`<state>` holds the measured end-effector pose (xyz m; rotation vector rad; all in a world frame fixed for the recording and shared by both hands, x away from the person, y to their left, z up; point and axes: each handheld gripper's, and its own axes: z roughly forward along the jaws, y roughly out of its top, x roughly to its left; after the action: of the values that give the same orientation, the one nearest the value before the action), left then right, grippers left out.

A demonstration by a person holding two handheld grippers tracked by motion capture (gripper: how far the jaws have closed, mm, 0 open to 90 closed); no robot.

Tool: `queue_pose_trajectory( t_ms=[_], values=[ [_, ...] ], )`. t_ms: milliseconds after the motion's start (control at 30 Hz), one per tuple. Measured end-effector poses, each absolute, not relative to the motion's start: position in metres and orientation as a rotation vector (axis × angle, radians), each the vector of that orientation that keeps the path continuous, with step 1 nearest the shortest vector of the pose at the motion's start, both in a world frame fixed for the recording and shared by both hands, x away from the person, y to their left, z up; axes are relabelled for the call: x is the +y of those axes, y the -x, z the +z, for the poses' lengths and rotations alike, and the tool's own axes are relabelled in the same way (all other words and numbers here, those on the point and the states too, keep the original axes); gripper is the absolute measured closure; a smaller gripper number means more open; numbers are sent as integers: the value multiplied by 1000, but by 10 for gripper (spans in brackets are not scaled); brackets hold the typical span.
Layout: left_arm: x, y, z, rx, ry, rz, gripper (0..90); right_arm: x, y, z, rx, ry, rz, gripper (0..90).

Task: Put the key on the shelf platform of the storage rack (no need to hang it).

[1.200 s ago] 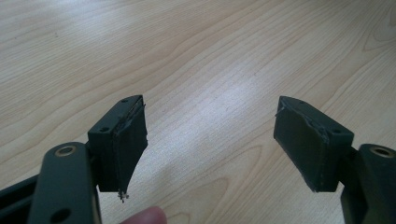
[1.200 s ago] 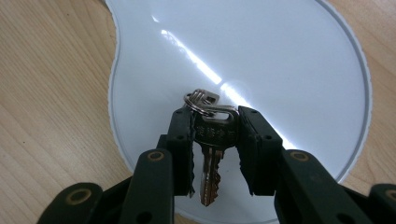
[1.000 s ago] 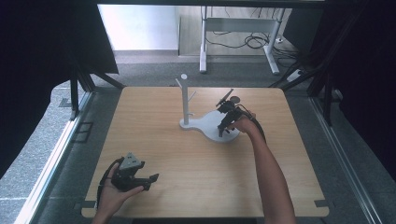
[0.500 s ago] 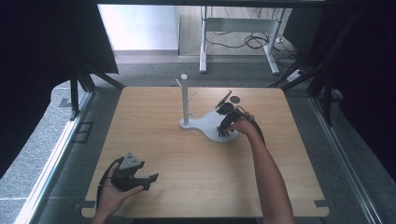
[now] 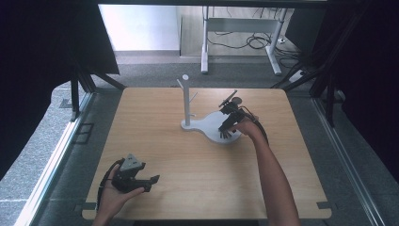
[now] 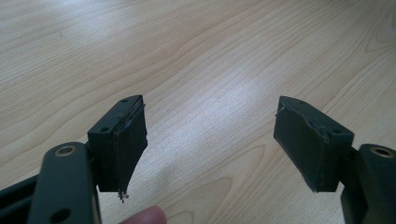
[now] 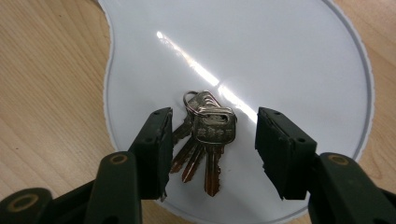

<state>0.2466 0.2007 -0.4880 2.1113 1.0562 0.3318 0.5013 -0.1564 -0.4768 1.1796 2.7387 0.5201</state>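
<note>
A bunch of silver keys (image 7: pixel 212 126) on a ring lies flat on the white base (image 7: pixel 289 60) of a key stand. My right gripper (image 7: pixel 214 144) points down over it. Its jaws have just been opening and now stand apart on either side of the keys, with neither pad touching them. In the high view the right gripper (image 5: pixel 228 128) hangs over the stand's base (image 5: pixel 209 126), to the right of the white post with pegs (image 5: pixel 186 99). My left gripper (image 5: pixel 151 180) rests open near the table's front left, and its jaws (image 6: pixel 210 140) frame bare wood.
The light wooden table (image 5: pixel 155 122) has wide bare room between the stand and the left hand. A fingertip (image 6: pixel 145 216) shows below the left gripper's jaws. Black curtains hang at both sides. Desk legs and cables (image 5: pixel 244 40) stand on the floor beyond the far edge.
The right gripper has stayed over the white base, barely shifting. The left hand and its gripper have not moved.
</note>
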Motion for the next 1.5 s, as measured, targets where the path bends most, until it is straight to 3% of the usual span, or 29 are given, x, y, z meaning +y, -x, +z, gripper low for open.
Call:
queue_pose_trajectory(
  t_ms=[233, 700, 1167, 1500],
  values=[
    [201, -246, -487, 1056, -2108, 335, 256, -155, -494, -468, 2722, -1156, 559, 411],
    [199, -246, -488, 1046, -2117, 335, 255, -176, -460, -460, 2703, -1089, 712, 429],
    [194, -246, -489, 1039, -2128, 332, 254, -208, -402, -454, 2700, -1001, 834, 455],
    [190, -245, -488, 1030, -2135, 331, 255, -231, -353, -469, 2680, -984, 925, 466]
  ],
)
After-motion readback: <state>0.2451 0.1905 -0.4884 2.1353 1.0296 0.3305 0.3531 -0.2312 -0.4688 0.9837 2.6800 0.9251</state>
